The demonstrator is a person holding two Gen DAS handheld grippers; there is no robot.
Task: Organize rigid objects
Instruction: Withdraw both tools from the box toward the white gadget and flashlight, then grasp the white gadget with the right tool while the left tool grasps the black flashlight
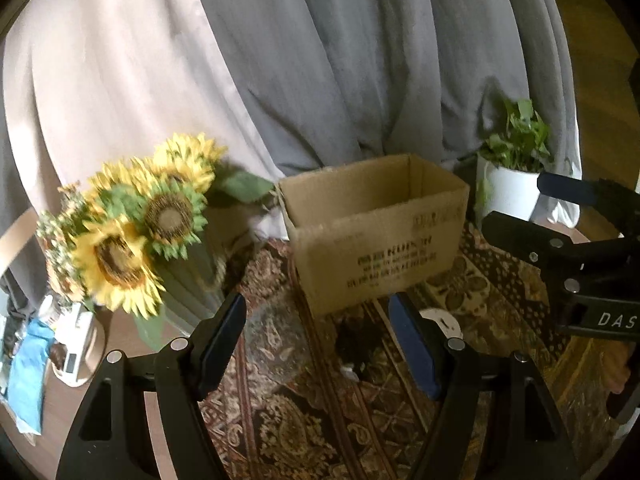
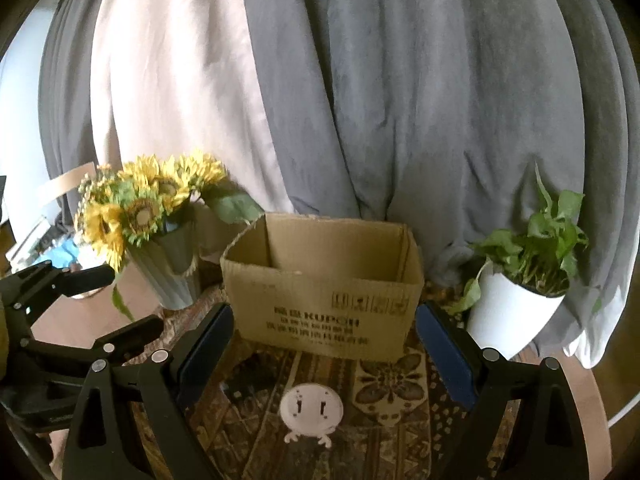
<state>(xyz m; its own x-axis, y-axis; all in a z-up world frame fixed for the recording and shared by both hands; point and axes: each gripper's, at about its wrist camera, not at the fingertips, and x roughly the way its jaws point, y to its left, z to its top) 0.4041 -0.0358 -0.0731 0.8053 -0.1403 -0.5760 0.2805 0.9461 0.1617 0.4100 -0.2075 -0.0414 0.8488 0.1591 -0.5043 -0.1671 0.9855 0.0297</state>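
Left tool (image 1: 318, 316): spread, holding nothing.
Right tool (image 2: 322, 332): spread, holding nothing.
Box (image 2: 324, 292): centre frame, open-topped.
White disc (image 2: 311, 405): lower centre, on the table (image 2: 384, 440).

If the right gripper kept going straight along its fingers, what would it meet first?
Probably the cardboard box, whose front wall fills the gap ahead of the open right gripper. The white round object lies lower on the patterned cloth, likely beneath that line; depth is uncertain.

open-topped cardboard box (image 2: 320, 304) flanked by sunflower vase (image 2: 168, 276) and potted plant (image 2: 516, 304).
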